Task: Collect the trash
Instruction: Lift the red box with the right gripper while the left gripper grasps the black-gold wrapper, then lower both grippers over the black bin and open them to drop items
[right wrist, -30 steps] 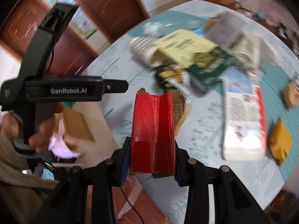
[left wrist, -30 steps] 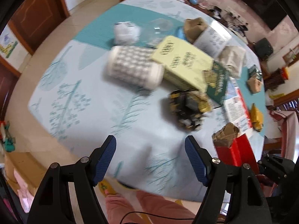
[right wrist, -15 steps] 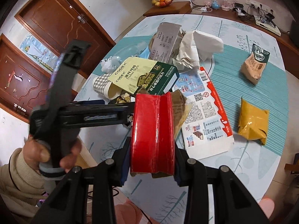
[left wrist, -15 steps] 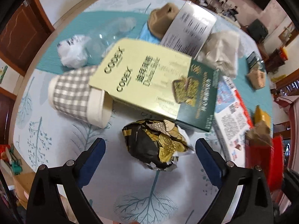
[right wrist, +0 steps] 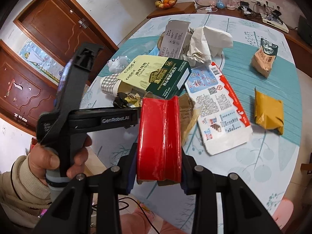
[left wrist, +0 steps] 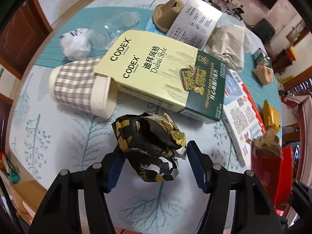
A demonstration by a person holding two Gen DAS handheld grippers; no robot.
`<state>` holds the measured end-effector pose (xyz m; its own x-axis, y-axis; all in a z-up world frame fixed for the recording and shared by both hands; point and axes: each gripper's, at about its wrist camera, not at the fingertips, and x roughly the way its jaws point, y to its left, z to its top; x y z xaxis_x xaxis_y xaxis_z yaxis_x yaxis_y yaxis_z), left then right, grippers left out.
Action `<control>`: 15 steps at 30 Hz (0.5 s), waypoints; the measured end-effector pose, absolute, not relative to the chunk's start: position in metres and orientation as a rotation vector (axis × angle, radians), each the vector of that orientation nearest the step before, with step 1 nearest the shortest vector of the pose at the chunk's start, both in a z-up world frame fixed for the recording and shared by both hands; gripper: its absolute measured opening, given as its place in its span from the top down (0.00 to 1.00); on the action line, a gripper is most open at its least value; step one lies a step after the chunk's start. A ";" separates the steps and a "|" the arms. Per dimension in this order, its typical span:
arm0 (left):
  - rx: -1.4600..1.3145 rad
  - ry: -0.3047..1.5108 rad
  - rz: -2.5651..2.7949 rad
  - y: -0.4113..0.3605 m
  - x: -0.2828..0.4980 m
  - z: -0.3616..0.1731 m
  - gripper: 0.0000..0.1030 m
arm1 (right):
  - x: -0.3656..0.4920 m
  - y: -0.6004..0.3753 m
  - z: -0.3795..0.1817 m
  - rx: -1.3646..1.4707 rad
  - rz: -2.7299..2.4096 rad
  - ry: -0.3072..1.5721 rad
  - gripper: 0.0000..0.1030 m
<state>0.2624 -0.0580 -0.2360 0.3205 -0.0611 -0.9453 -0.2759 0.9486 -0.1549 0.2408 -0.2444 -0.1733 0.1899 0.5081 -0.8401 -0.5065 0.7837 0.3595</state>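
A crumpled black and gold wrapper (left wrist: pixel 150 142) lies on the table between the fingers of my left gripper (left wrist: pixel 154 163). The left finger pad touches it; the right pad stands just off it, so the jaws are open around it. My right gripper (right wrist: pixel 159 167) is shut on a red folded carton (right wrist: pixel 159 138) with brown cardboard behind it, held above the table's near edge. The wrapper also shows in the right wrist view (right wrist: pixel 126 100), past the left gripper's body (right wrist: pixel 93 120).
Behind the wrapper lie a checked paper cup (left wrist: pixel 81 87), a CODEX chocolate box (left wrist: pixel 165 74), a white crumpled bag (left wrist: pixel 75 43), a grey box (left wrist: pixel 195 22), crumpled paper (left wrist: pixel 228 42), a flat red-edged carton (right wrist: pixel 216 105), a yellow packet (right wrist: pixel 269 111) and a snack bag (right wrist: pixel 264 56).
My left gripper has moved forward and down over the table until its fingers straddle the black and gold wrapper, and they have narrowed. My right gripper still holds the red carton.
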 end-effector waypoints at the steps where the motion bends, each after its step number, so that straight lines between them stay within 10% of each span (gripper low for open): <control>1: -0.308 1.231 0.134 -0.057 0.254 -0.231 0.41 | 0.236 -0.243 -0.173 0.003 0.704 1.178 0.66; 15: -0.244 1.186 -0.016 -0.015 0.149 -0.180 0.41 | 0.140 -0.196 -0.168 0.088 0.592 1.148 0.66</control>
<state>0.1491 -0.0148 -0.1797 0.3780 -0.1399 -0.9152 -0.1159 0.9736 -0.1968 0.1397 -0.1963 -0.1676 0.2761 0.4836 -0.8306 -0.3962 0.8446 0.3601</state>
